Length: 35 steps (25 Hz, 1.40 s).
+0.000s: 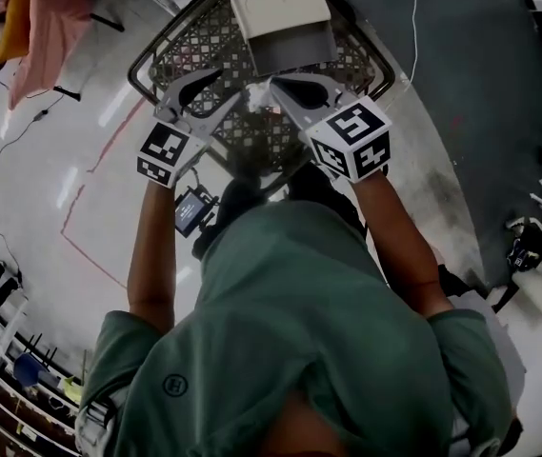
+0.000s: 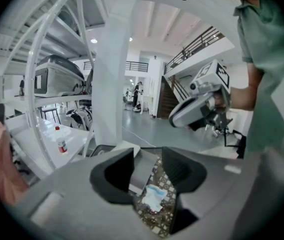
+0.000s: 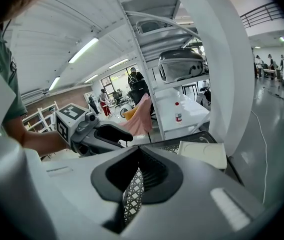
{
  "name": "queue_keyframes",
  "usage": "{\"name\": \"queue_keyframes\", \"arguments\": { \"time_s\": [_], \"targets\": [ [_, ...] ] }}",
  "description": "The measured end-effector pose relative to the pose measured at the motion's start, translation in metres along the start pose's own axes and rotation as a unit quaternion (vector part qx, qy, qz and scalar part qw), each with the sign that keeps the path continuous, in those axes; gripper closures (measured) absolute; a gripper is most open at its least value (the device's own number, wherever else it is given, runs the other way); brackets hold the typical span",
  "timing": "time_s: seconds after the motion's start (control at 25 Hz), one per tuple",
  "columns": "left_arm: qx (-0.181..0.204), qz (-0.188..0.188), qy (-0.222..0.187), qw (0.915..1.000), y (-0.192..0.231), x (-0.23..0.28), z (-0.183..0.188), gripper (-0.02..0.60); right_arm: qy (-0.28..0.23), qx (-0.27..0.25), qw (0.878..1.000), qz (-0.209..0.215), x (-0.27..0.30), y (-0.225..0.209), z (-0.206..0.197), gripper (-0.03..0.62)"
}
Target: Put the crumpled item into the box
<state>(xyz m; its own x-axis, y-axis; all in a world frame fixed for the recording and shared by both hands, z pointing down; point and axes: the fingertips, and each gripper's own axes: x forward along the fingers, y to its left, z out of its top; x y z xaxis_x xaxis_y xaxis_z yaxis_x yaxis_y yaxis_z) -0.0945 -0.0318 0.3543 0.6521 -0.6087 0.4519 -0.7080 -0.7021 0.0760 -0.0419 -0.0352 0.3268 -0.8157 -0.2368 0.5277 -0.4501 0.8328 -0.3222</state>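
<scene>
A crumpled white and pale-blue item point(image 2: 154, 196) lies on the black lattice table point(image 1: 185, 41). It shows in the left gripper view, just below and ahead of the gap in my left gripper point(image 2: 149, 171), which is open and empty. The white box point(image 1: 280, 22) stands open at the table's far side, also in the right gripper view point(image 3: 204, 154). In the head view my left gripper point(image 1: 221, 89) and right gripper point(image 1: 280, 89) hover side by side over the table's middle, and I cannot make out the item there. My right gripper point(image 3: 138, 171) is shut on nothing.
A pink cloth point(image 1: 37, 27) hangs on a stand at the far left. A white shelf rack with a small bottle point(image 2: 62, 145) stands beyond the table. A white cable point(image 1: 413, 27) and red tape lines point(image 1: 85, 188) run over the floor.
</scene>
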Motion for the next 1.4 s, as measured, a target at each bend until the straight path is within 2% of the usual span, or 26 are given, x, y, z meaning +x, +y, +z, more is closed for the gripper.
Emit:
{"name": "queue_keyframes", "arguments": {
  "time_s": [0.16,0.56,0.72,0.92,1.4],
  "targets": [
    [-0.011,0.001,0.010,0.9999,0.004,0.008,-0.016,0.405,0.013,0.002,1.000,-0.002,0.013,-0.013,-0.015,0.586],
    [-0.051,-0.006,0.049,0.9975,0.009,0.030,-0.067,0.405,0.062,0.044,0.997,-0.014,0.051,-0.053,-0.075,0.585],
    [-0.069,-0.011,0.065,0.9954,0.012,0.049,-0.091,0.403,0.082,0.060,0.995,-0.016,0.064,-0.072,-0.101,0.560],
    [-0.097,-0.019,0.091,0.9909,0.018,0.078,-0.130,0.397,0.108,0.084,0.990,-0.020,0.084,-0.097,-0.141,0.549],
    [-0.160,-0.040,0.143,0.9758,0.018,0.120,-0.216,0.377,0.169,0.136,0.976,-0.017,0.134,-0.134,-0.227,0.474]
  ]
}}
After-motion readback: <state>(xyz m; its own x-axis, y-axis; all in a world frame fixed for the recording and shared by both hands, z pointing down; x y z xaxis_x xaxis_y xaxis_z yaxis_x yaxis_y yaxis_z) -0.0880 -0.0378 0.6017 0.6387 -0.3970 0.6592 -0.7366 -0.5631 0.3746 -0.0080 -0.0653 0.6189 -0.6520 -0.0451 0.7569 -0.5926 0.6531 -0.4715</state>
